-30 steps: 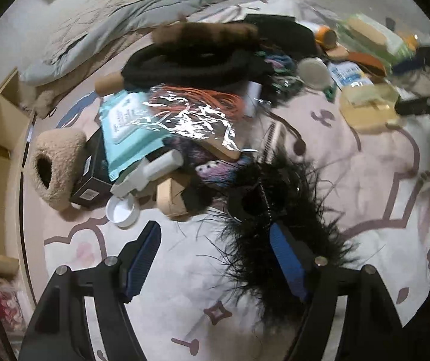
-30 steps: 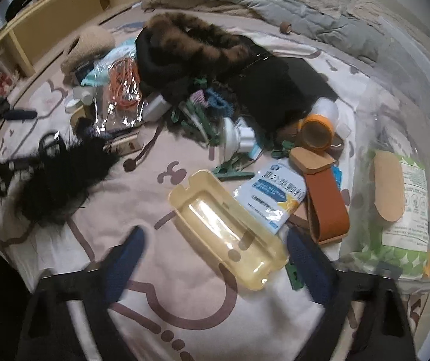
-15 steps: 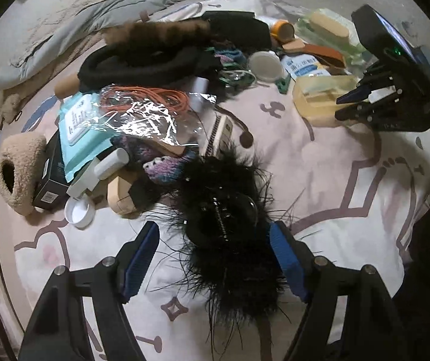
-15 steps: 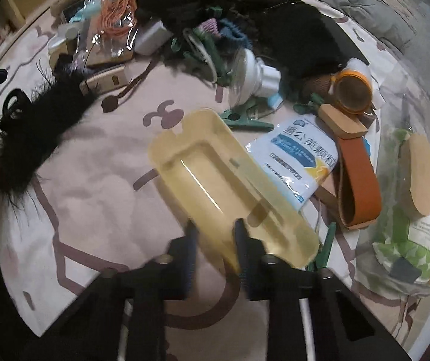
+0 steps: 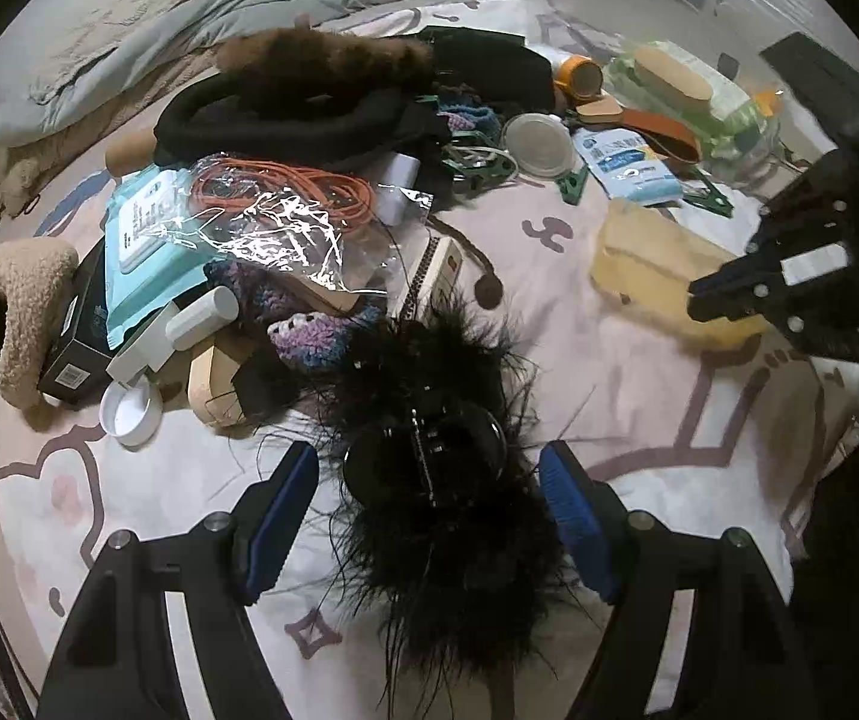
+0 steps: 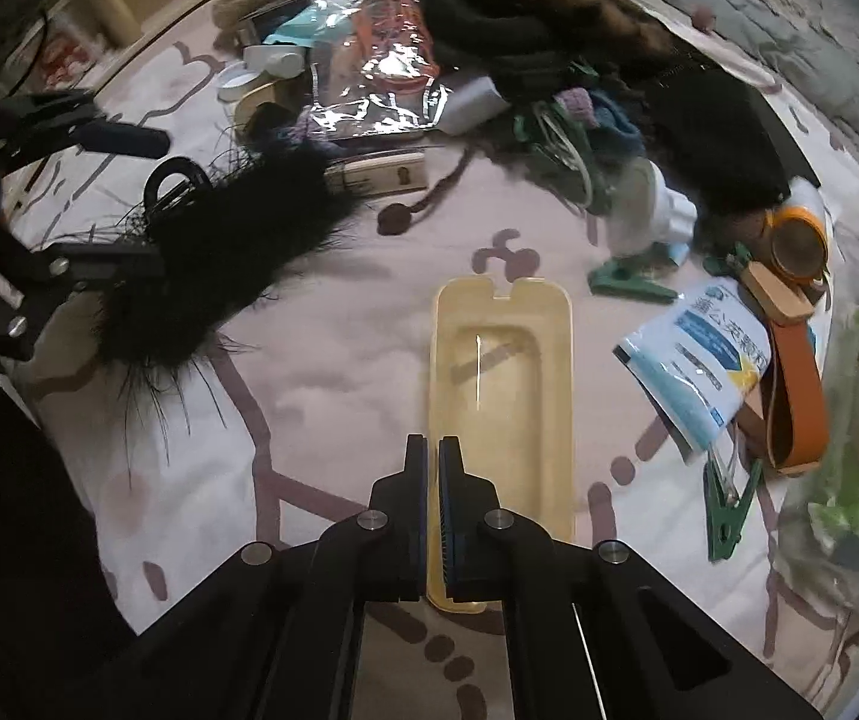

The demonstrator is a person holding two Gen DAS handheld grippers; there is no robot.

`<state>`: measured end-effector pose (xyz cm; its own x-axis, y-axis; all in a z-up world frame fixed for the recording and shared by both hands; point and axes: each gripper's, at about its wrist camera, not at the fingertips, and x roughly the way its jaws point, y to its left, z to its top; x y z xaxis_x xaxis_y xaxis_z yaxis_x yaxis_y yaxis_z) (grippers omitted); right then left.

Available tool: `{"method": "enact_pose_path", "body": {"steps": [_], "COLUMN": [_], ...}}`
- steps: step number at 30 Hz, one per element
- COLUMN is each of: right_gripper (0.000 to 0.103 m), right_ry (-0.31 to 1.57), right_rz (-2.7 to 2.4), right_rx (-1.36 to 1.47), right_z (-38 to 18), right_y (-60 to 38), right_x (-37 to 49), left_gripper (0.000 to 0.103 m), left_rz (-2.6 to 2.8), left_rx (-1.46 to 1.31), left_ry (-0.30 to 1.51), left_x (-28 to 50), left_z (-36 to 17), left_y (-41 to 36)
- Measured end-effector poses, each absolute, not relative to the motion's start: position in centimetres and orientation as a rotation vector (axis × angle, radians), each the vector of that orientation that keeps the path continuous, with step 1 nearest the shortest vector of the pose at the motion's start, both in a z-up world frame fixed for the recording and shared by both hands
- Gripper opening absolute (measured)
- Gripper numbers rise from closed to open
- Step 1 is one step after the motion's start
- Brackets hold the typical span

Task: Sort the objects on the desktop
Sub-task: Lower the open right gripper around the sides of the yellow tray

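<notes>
A black feathery hair clip (image 5: 441, 480) lies on the pink patterned sheet, between the blue pads of my open left gripper (image 5: 429, 504); it also shows in the right wrist view (image 6: 219, 264). A pale yellow plastic tray (image 6: 501, 396) lies flat at the centre of the right wrist view. My right gripper (image 6: 433, 450) is shut on the tray's near left rim. In the left wrist view the tray (image 5: 651, 264) sits at the right with the right gripper (image 5: 705, 300) on its edge.
A heap fills the far side: fur-trimmed black garment (image 5: 309, 96), orange cord in a clear bag (image 5: 285, 204), teal wipes pack (image 5: 147, 240), beige slipper (image 5: 15, 318), white jar lid (image 5: 129, 414). By the tray lie a blue sachet (image 6: 705, 354), brown strap (image 6: 789, 390), green clips (image 6: 729, 498).
My right gripper went from wide open to shut on the yellow tray's rim. My left gripper shifted so that the feathery clip lies centred between its open pads.
</notes>
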<state>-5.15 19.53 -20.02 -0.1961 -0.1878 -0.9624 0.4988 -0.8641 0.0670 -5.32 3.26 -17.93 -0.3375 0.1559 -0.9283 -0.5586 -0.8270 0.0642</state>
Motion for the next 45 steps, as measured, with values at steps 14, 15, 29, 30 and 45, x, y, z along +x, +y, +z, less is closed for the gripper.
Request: {"method": "enact_pose_path", "body": {"steps": [14, 15, 29, 30, 45], "right_gripper": [0.004, 0.004, 0.086, 0.086, 0.086], "right_ry": [0.208, 0.204, 0.254, 0.254, 0.313], "right_rz": [-2.18, -2.186, -2.295, -2.296, -2.348], "right_rx": [1.449, 1.444, 1.416, 1.423, 1.43], "right_z": [-18.9, -18.9, -18.5, -18.7, -19.2], "right_y": [21.7, 22.0, 23.6, 23.7, 23.7], "right_x": [-3.9, -3.8, -3.3, -3.4, -3.8], "left_gripper": [0.076, 0.076, 0.094, 0.095, 0.095], "left_rz": [2.27, 2.265, 2.258, 2.249, 2.29], "left_rx": [-1.32, -1.321, -1.386, -1.405, -1.376], "left_ry": [0.602, 0.61, 0.497, 0.481, 0.218], "left_x": [-3.4, -3.2, -4.4, -4.7, -4.7], "left_z": [-23.1, -23.6, -25.3, -25.3, -20.5], "left_y": [3.4, 3.4, 1.8, 1.7, 1.1]}}
